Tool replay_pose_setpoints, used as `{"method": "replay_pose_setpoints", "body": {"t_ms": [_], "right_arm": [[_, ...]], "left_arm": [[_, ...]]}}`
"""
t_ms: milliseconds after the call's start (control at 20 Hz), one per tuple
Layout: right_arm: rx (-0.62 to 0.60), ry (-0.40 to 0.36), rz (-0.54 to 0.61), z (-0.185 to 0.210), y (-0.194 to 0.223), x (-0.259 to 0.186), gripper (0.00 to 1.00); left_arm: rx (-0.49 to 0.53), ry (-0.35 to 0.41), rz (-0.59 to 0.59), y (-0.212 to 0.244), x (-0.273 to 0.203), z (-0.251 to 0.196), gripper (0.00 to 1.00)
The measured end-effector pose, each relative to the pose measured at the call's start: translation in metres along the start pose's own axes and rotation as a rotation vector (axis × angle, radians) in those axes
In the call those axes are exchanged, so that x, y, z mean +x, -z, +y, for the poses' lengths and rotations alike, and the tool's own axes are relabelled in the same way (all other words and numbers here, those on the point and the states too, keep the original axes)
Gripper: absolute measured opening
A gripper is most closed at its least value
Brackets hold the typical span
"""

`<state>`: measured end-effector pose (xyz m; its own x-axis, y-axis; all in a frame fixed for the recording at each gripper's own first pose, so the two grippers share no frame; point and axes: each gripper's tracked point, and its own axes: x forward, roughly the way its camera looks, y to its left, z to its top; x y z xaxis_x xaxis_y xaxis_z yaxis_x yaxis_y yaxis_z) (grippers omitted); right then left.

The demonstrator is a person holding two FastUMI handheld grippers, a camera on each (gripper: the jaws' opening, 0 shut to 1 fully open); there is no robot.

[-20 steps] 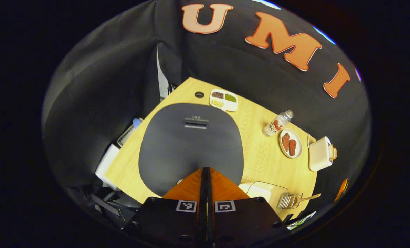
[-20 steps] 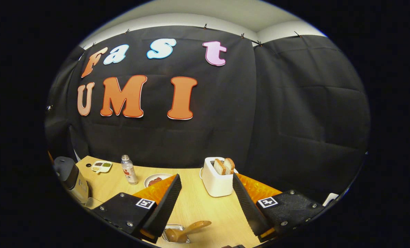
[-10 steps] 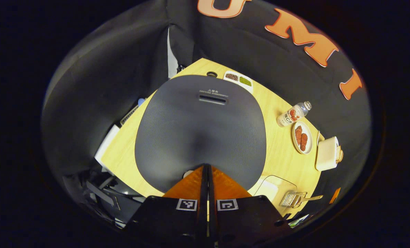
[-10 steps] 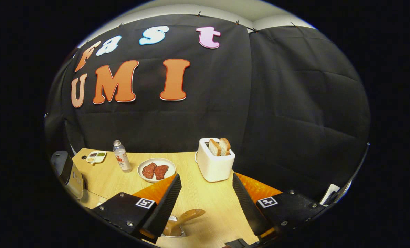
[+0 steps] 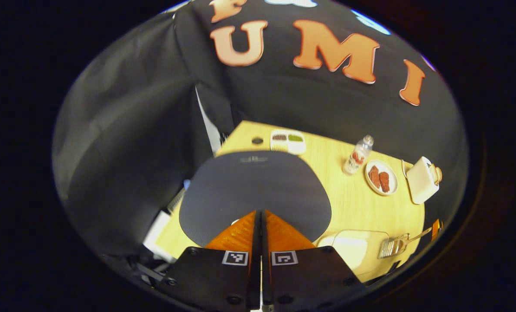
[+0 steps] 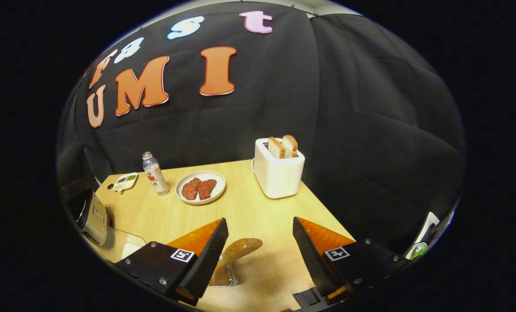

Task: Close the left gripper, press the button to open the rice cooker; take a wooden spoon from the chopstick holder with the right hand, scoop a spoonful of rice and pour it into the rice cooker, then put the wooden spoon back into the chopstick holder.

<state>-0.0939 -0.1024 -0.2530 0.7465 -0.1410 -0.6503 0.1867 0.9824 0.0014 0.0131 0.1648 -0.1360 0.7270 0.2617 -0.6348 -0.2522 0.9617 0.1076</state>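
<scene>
While we look along both tools, largest first:
Bench (image 6: 258,208): bare wood between plate and near edge.
Rice cooker (image 5: 253,190): dark lid fronts our left hand-held gripper (image 5: 258,216), fingers pressed together, holding nothing.
Toaster (image 6: 278,171): near the bench's far right edge.
Right hand-held gripper (image 6: 258,242): spread wide, empty.
Wooden spoon (image 6: 236,251): stands in the chopstick holder (image 6: 225,277), between our fingers.
</scene>
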Motion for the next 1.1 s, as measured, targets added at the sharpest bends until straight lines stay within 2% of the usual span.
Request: {"method": "replay_pose_setpoints", "body": {"t_ms": [150,350,450,500,550,600,650,700,800,900,1100], "right_arm": [[0.024,-0.036,0.076,0.008,0.022,0.009,0.93],[0.067,-0.083,0.144,0.022,0.043,0.022,0.91],[0.098,-0.115,0.178,0.032,0.053,0.026,0.82],[0.112,-0.137,0.193,0.036,0.056,0.027,0.74],[0.130,-0.154,0.201,0.042,0.058,0.028,0.70],[0.147,-0.177,0.205,0.048,0.058,0.031,0.60],[0.160,-0.192,0.212,0.053,0.058,0.032,0.53],[0.173,-0.209,0.225,0.056,0.060,0.032,0.41],[0.223,-0.255,0.230,0.066,0.056,0.030,0.28],[0.250,-0.262,0.227,0.066,0.057,0.030,0.21],[0.284,-0.280,0.214,0.070,0.057,0.023,0.14]], "left_arm": [[0.038,-0.087,-0.179,-0.056,-0.020,0.011,0.06],[0.025,-0.082,-0.309,-0.083,-0.051,-0.001,0.06],[0.014,-0.071,-0.341,-0.080,-0.066,-0.007,0.08],[0.010,-0.066,-0.362,-0.080,-0.071,-0.010,0.09],[0.006,-0.061,-0.380,-0.081,-0.075,-0.012,0.19],[0.002,-0.056,-0.395,-0.081,-0.085,-0.015,0.18],[-0.002,-0.056,-0.409,-0.080,-0.091,-0.017,0.34],[-0.006,-0.069,-0.417,-0.078,-0.095,-0.014,0.41],[-0.010,-0.090,-0.422,-0.071,-0.102,-0.014,0.53],[-0.010,-0.112,-0.414,-0.061,-0.107,-0.015,0.66],[-0.040,-0.151,-0.419,-0.047,-0.117,-0.013,0.93]]}}
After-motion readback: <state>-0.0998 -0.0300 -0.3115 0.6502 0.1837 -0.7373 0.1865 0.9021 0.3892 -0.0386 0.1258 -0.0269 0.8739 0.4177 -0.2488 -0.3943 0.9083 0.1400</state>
